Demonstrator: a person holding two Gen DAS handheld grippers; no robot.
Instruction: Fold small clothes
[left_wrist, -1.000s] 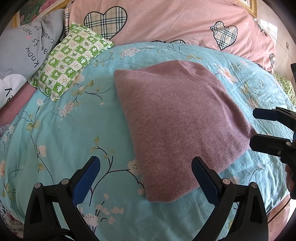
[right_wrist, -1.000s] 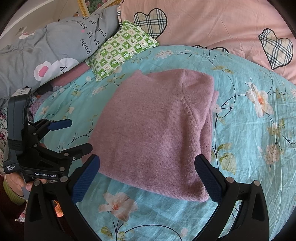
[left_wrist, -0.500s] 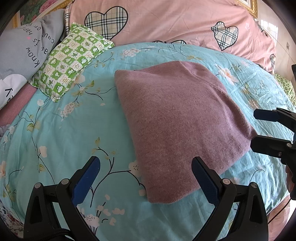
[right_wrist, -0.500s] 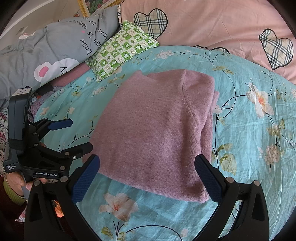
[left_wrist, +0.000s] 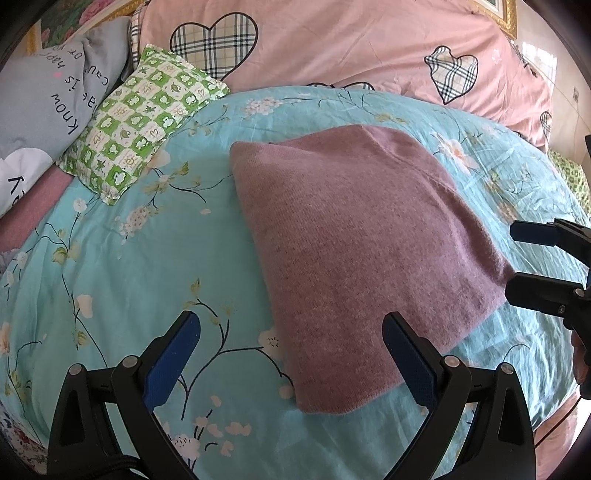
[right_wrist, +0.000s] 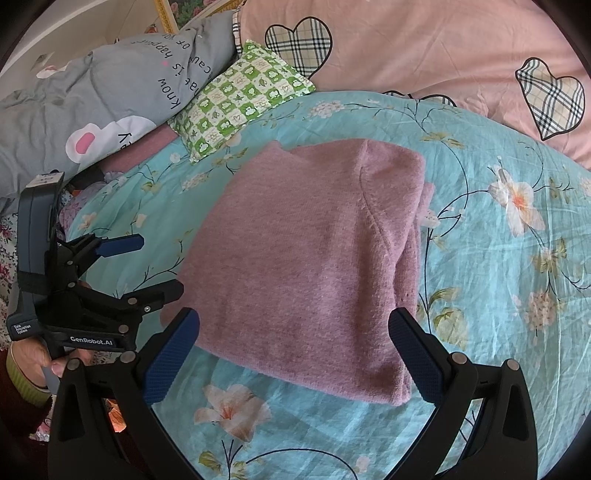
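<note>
I see the turquoise flowered bedspread (left_wrist: 122, 280) filling most of both views, with a pink heart-print duvet (left_wrist: 332, 48) behind it. A mauve sweater (left_wrist: 362, 251) lies folded flat in the bedspread's middle. A green checked pillow (right_wrist: 240, 99) sits beyond it. My left gripper (left_wrist: 291, 354) and right gripper (right_wrist: 295, 350) hover near the sweater's front edge, both with their 2 fingers spread wide, holding nothing.

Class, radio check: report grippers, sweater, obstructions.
Left gripper open, empty. Right gripper open, empty. Mauve sweater folded flat on floral bedspread. Nothing blocking it.
</note>
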